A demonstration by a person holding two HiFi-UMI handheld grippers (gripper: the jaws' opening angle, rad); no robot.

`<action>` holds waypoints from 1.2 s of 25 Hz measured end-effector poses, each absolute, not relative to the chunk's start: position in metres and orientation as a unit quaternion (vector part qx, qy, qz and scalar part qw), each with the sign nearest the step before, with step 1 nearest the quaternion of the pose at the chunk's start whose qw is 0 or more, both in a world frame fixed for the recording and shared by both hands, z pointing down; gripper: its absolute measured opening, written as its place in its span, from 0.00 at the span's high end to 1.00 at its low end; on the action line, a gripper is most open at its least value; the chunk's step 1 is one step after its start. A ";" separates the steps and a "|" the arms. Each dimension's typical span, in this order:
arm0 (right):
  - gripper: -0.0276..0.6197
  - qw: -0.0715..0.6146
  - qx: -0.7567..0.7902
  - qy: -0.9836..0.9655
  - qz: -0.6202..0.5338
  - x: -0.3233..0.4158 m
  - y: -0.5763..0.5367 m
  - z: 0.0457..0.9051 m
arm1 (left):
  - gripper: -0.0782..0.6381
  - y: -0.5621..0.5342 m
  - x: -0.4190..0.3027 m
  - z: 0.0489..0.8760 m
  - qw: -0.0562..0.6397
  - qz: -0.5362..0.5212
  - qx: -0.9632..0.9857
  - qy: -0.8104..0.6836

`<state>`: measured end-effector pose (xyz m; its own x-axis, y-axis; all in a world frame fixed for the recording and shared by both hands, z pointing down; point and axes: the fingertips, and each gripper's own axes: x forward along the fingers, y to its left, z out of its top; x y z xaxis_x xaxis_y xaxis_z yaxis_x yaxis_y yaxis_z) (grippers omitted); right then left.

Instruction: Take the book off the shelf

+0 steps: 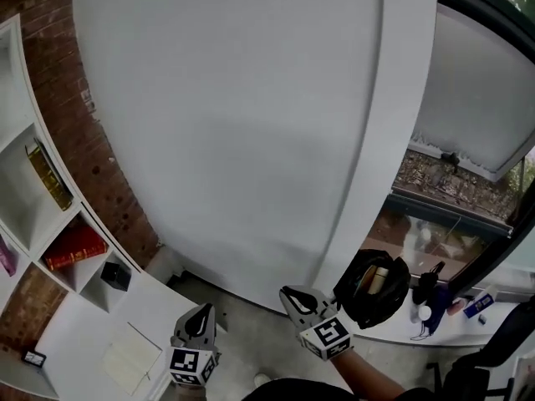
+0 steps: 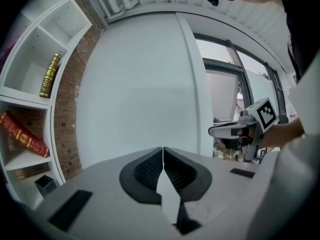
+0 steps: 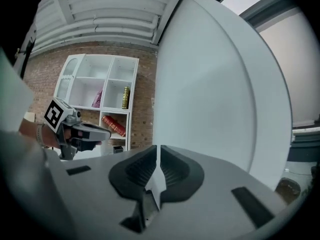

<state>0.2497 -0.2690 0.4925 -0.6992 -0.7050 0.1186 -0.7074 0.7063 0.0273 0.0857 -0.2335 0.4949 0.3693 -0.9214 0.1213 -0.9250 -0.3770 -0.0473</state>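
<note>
No legible text or labels.

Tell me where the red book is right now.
In the head view the red book leans in a cubby of the white shelf at far left, under the gold book and above a small black box.

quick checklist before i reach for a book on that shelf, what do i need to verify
1. Left gripper empty: ok, jaws together with nothing between them.
2. Right gripper empty: ok, jaws together with nothing between them.
3. Jaws open wide enough to take a book: not ok, both grippers are shut.
4. Grippers aimed at the shelf: not ok. Both face the white wall, and the shelf sits off to the left in the head view.
5. Books in sight: ok. The red book leans tilted in one compartment, with the gold book in the compartment above.
6. Which book is meant: cannot tell.
</note>
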 end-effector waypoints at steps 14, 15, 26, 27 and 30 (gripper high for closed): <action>0.91 0.045 0.284 -0.958 -0.006 0.086 -0.323 0.469 | 0.88 -0.249 -0.070 0.484 0.019 0.057 0.755 -0.653; 0.91 0.044 0.272 -0.961 -0.008 0.074 -0.324 0.467 | 0.88 -0.246 -0.081 0.482 0.018 0.056 0.747 -0.662; 0.91 0.025 0.126 -0.991 -0.029 -0.081 -0.321 0.444 | 0.88 -0.211 -0.192 0.466 0.009 0.065 0.652 -0.756; 0.91 0.023 0.110 -0.993 -0.030 -0.095 -0.319 0.441 | 0.88 -0.207 -0.204 0.462 0.003 0.064 0.640 -0.766; 0.91 0.019 0.068 -0.997 -0.036 -0.135 -0.313 0.431 | 0.88 -0.197 -0.236 0.454 0.002 0.063 0.609 -0.791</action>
